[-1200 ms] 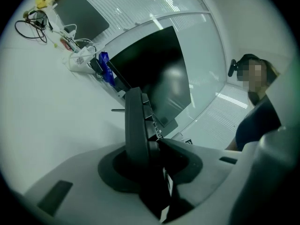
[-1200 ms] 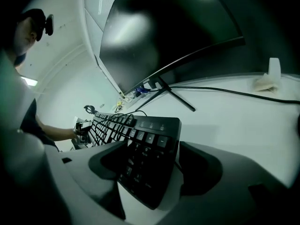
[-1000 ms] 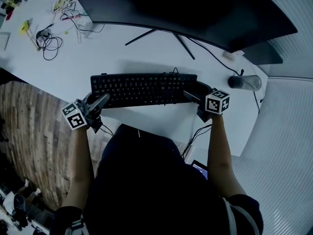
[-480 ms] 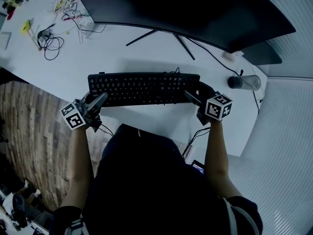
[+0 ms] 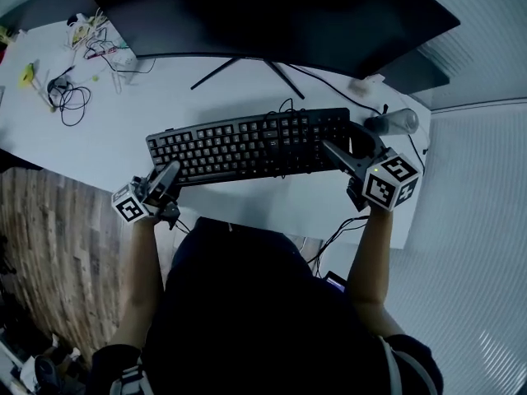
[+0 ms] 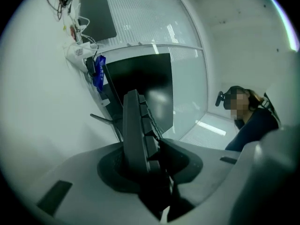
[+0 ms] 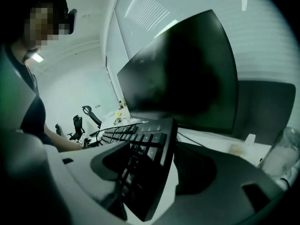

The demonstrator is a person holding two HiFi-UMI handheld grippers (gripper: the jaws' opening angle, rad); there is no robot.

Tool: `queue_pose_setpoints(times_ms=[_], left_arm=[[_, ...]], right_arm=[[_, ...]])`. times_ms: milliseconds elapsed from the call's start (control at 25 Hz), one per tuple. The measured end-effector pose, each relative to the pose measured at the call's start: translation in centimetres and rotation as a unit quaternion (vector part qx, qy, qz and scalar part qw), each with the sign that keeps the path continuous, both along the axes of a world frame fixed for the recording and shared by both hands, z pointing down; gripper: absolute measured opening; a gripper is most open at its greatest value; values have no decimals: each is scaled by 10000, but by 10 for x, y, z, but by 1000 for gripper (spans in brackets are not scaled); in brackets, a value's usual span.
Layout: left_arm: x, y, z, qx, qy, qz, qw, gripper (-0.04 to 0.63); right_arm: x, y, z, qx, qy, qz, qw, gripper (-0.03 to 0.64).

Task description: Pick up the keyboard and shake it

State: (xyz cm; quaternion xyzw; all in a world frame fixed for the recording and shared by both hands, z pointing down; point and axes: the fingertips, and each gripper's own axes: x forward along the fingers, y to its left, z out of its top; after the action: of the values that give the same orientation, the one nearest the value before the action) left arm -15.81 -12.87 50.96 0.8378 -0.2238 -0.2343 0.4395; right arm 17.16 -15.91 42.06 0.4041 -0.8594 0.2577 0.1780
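Risen since a second ago: right end of the black keyboard [image 5: 251,145], carried up off the white desk [image 5: 99,146] together with the right gripper [image 5: 346,155], where before flat and square to the desk's front edge. Now slanted across the head view, right end higher and closer to the curved monitor [image 5: 272,11], left end low by the front edge; whether clear of the desktop there, impossible to tell. Right jaws wide, one on each face of the keyboard's right end, just been closing and pressed on it, keycaps turned toward the left of the right gripper view. Left gripper [image 5: 169,175] in much the same spot as before, jaws narrow and clamped on the keyboard's left edge, seen edge-on in the left gripper view and running away toward the monitor. Just behind the right gripper, a clear bottle [image 5: 393,122] on the desk near the monitor's right corner. Thin black stand legs [image 5: 239,66] splayed on the desk under the screen. Far left on the desk, well apart from the keyboard, a tangle of cables [image 5: 62,97] and small clutter. Wooden floor [image 5: 58,245] beyond the desk's left edge.
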Motion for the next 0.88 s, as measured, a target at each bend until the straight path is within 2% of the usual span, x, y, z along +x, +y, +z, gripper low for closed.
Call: queue_pose_setpoints(times_ms=[200,280,360,440,520,600,720,880], left_arm=[[17,1,11,-207,628,79,9978,141],[24,2,12,-306,707,117,9970,141],[24,2,8,-251,612,137,9977,141],[21,0,-3,-158,279,161,9994,141],[17,-5,-19,-85,-235,225,9994,140],[13,-7,-36,7,-834,318,9960,141],[9,-7,-66,188,-1713,419,9842,141],[8,-7,-104,386,-2659,470,9621,141]], right_arm=[[8,0,-30,248,111,135,9995,299],[12,1,-33,284,136,174,9994,299],[16,1,-26,233,114,238,9994,299],[20,-1,-8,70,-62,316,9995,299],[23,0,14,-127,-455,424,9980,299],[24,4,37,-333,-878,527,9942,299],[17,11,69,-557,-1461,627,9857,298],[-1,15,97,-798,-2195,648,9702,296]])
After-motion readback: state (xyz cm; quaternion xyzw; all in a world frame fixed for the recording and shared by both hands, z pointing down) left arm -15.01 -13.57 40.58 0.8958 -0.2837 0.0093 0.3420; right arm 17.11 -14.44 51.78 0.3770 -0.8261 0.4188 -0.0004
